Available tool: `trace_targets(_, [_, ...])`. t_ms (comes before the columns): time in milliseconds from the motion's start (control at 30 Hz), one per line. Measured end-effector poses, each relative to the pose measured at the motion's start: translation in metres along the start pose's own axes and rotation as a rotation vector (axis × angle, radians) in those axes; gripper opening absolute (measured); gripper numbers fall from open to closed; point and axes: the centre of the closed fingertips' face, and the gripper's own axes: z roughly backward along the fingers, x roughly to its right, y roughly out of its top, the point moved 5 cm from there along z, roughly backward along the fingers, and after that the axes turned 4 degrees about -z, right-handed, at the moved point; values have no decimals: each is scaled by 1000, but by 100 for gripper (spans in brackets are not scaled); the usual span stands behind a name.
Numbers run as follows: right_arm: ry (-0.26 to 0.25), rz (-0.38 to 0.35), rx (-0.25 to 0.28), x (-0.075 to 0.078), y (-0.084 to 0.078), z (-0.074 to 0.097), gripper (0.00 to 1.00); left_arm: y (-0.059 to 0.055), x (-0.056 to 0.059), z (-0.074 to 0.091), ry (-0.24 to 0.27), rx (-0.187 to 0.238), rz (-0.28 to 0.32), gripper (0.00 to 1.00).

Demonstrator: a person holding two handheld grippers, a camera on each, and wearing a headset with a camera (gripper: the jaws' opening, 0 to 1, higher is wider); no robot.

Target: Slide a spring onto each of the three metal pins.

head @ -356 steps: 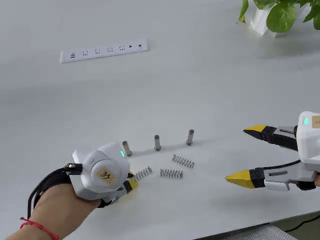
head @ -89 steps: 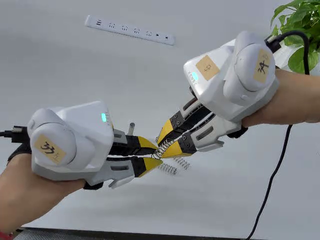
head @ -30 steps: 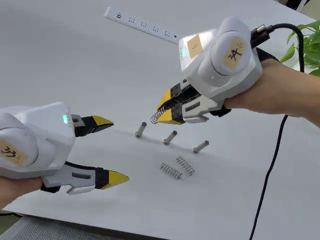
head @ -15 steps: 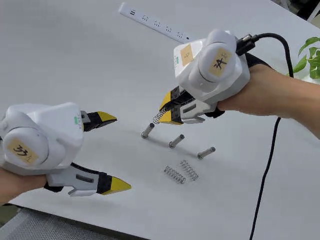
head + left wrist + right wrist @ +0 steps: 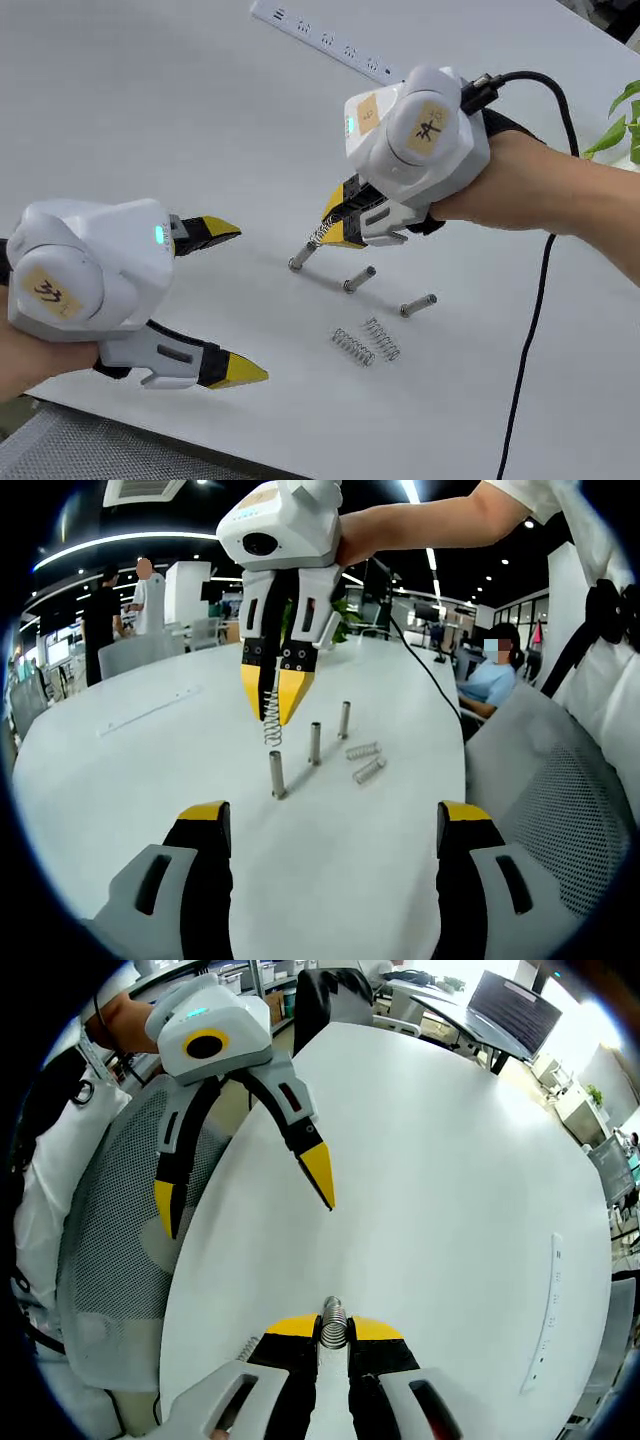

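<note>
— Right gripper (image 5: 338, 228), white-bodied with black jaws tipped in yellow, is seen clamped narrowly on a small coiled steel spring (image 5: 318, 237). What could be spoiled from here?

— A miss is judged the main risk. The coil is pinched by its upper end only, so its free lower end can sway. If it is brought down slightly off the axis, it would be caught on the rim of the short grey metal pin (image 5: 302, 257) and buckled, or that pin could be knocked over. If the jaws were loosened too early, the spring could be dropped onto the white tabletop (image 5: 150, 120) and rolled away.

— And where is the spring placed relative to those jaws?

— It is held between the yellow tips and hangs out beyond them, slanting down toward the end pin of the row. In the left gripper view its lower end is seen just above that pin's top; whether contact is made cannot be told. A second grey pin (image 5: 359, 279) and a third grey pin (image 5: 418, 305) stand bare in line beside it. One loose steel spring (image 5: 351, 347) and another loose spring (image 5: 381, 339) lie on the table near them. Further out, the left gripper (image 5: 238, 300), of the same make, is held wide open and empty, well apart from the pins.
</note>
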Motion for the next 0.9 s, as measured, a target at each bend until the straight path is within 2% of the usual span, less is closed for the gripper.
trace_targets(167, [7,-2,-5,0,-1,-2,7,0,0,0,-1,25,13,85])
trace_targets(900, [16,-12,-13,3,-6,-13,7,-1,4,-2,-10,33,21,83])
